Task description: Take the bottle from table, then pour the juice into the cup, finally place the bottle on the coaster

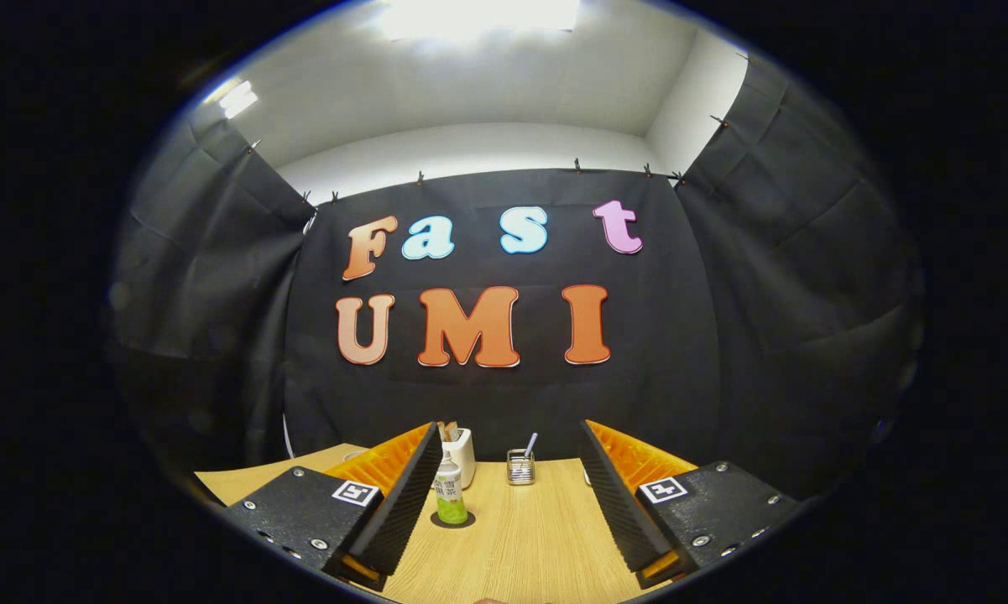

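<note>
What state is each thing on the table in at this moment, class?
Bottle: upright, capped, on the dark coaster, beside one finger.
Tongs: open, holding nothing.
White holder: upright behind the bottle, with sticks in it.
Small glass cup: upright, something standing in it.
Table: bare wood between the fingers.

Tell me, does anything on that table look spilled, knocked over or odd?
Nothing stands out. The bottle stands upright on a dark round coaster, close to one finger of the open gripper. Beyond it, a white holder and a small wire cup sit upright on the wooden table, with no spill visible.
</note>
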`<state>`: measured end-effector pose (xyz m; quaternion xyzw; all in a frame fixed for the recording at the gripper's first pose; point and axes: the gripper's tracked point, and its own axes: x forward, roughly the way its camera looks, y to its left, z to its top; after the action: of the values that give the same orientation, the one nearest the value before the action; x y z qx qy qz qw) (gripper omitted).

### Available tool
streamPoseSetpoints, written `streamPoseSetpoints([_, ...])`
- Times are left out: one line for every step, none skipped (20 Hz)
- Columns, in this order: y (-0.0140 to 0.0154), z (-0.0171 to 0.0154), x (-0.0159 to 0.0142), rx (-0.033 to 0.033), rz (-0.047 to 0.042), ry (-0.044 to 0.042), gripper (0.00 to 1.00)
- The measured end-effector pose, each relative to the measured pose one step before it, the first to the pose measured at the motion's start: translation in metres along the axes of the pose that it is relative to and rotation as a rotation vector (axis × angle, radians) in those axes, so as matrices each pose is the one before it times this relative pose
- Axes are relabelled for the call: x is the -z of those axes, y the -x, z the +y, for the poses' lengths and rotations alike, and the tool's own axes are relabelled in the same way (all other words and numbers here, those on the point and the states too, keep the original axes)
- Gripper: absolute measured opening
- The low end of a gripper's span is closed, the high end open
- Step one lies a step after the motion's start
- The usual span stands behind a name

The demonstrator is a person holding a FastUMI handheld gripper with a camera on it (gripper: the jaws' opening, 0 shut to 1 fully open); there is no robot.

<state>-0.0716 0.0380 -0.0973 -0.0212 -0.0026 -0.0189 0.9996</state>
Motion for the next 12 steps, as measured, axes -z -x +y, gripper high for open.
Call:
streamPoseSetpoints([0.00075,-0.00142,-0.00113,-0.00342,-0.00105,-0.01082,0.97])
streamPoseSetpoints([-0.00027,-0.00211,0.00047,-0.00002,0.00316,-0.00908,0.97])
streamPoseSetpoints([-0.00017,-0.00154,0.00151,0.00225,0.00503,-0.00636,0.97])
streamPoseSetpoints([-0.00068,-0.00248,0.00274,0.00434,0.00733,-0.00247,0.97])
streamPoseSetpoints([-0.00028,-0.00242,0.00227,0.00481,0.00501,0.00390,0.97])
streamPoseSetpoints([-0.00055,-0.00270,0.00131,0.00791,0.00269,0.00626,0.97])
streamPoseSetpoints([-0.00130,-0.00152,0.00125,0.00730,0.00142,0.00540,0.97])
streamPoseSetpoints([-0.00100,-0.00069,0.00171,0.00761,0.00494,0.00121,0.97])
streamPoseSetpoints([-0.00152,0.00005,0.00142,0.00267,0.00501,-0.00295,0.97])
streamPoseSetpoints([-0.00064,0.00248,0.00129,-0.00306,0.00516,-0.00420,0.97])
streamPoseSetpoints([0.00036,0.00339,0.00071,-0.00759,0.00337,-0.00241,0.97])
streamPoseSetpoints([-0.00070,0.00331,-0.00075,-0.00893,-0.00111,0.00210,0.97])
